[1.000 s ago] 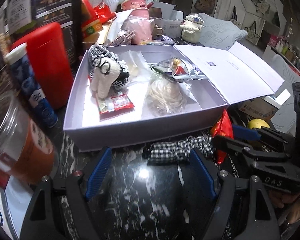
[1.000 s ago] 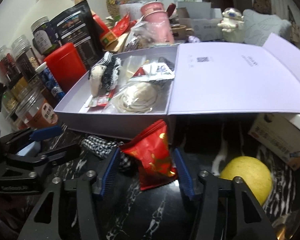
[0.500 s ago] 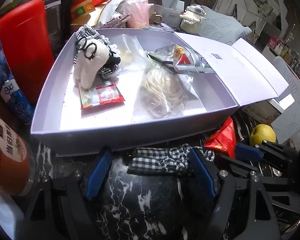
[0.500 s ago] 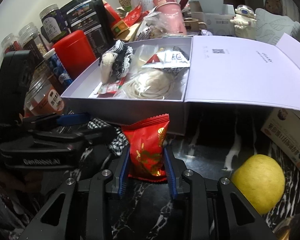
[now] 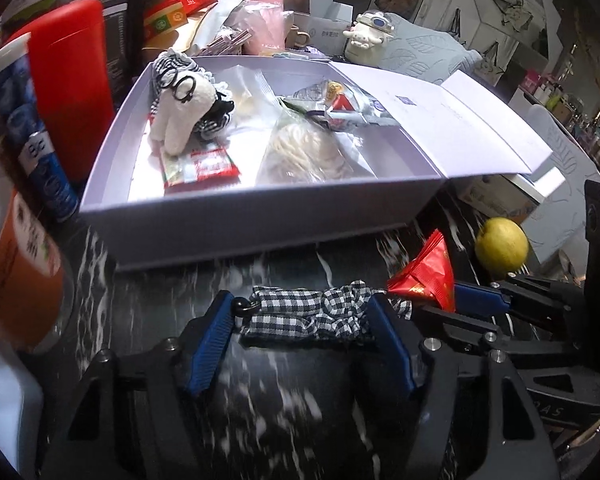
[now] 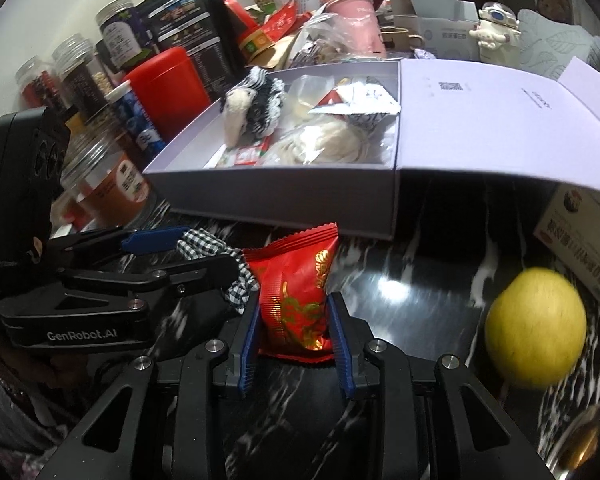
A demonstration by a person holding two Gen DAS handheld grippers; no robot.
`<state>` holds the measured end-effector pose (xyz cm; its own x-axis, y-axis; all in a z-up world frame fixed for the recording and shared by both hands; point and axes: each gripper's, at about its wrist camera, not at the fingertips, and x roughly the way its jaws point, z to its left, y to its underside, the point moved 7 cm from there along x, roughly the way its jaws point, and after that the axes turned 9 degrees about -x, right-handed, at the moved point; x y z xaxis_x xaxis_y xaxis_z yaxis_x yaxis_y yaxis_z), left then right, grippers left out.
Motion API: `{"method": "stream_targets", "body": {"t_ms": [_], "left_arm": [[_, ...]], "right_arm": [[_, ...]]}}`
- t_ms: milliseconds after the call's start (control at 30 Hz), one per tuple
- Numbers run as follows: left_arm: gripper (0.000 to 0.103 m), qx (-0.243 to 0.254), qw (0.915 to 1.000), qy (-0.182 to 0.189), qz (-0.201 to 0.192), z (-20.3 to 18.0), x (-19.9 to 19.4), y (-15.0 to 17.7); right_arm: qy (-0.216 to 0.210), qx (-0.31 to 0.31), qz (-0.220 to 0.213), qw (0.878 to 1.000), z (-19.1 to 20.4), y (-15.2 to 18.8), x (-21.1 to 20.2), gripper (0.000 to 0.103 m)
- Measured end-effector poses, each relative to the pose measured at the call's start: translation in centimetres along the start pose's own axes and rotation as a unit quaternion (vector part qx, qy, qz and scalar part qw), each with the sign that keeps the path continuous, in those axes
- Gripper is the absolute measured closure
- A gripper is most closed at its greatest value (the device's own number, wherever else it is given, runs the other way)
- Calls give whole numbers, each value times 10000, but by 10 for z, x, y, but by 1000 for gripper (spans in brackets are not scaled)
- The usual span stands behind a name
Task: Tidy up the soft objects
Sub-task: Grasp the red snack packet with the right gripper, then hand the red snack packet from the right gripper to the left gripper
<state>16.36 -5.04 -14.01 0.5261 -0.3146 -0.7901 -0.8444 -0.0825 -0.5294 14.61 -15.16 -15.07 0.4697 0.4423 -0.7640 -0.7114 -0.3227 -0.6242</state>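
An open lavender box [image 5: 260, 220] holds a white plush toy [image 5: 182, 114], snack packets and a bagged bundle of noodles [image 5: 312, 152]. My left gripper [image 5: 302, 316] has its blue pads around a black-and-white checkered cloth [image 5: 304, 314] on the dark marble counter in front of the box; the pads touch both ends of the cloth. My right gripper [image 6: 294, 324] is shut on a red snack packet [image 6: 300, 284], which stands upright between its pads. The packet also shows in the left wrist view [image 5: 424, 276], and the cloth in the right wrist view [image 6: 204, 244].
A yellow fruit [image 6: 536, 330] lies right of the packet. The box lid [image 6: 500, 120] lies open to the right. A red canister [image 5: 70, 92], jars [image 6: 112, 188] and bags crowd the left and back. A small carton [image 6: 580, 240] sits at the right edge.
My left gripper has narrowed around the checkered cloth. My right gripper stays shut on the red packet, which it closed on a second ago. Both views have pulled back slightly from the box.
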Motion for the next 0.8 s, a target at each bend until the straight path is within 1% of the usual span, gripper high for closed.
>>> {"method": "stream_targets", "body": {"t_ms": [133, 267, 367, 433, 533, 800], "left_arm": [[35, 22, 10000, 44, -7, -1, -14, 14], [35, 66, 9980, -517, -350, 9, -35, 24], [34, 49, 9971, -626, -438, 13, -47, 29], [35, -10, 9970, -644, -426, 15, -54, 34], [34, -52, 9970, -643, -439, 17, -65, 41], [35, -97, 9950, -820, -563, 25, -85, 53]], "right_arm": [[37, 30, -61, 10000, 8, 13, -12, 72], [105, 156, -144, 9997, 10, 26, -31, 72], [16, 160, -94, 9998, 18, 33, -39, 72], [-44, 98, -97, 9999, 26, 37, -43, 72], [-119, 16, -116, 9999, 41, 37, -42, 72], [-311, 93, 56, 9995, 70, 34, -19, 70]]}}
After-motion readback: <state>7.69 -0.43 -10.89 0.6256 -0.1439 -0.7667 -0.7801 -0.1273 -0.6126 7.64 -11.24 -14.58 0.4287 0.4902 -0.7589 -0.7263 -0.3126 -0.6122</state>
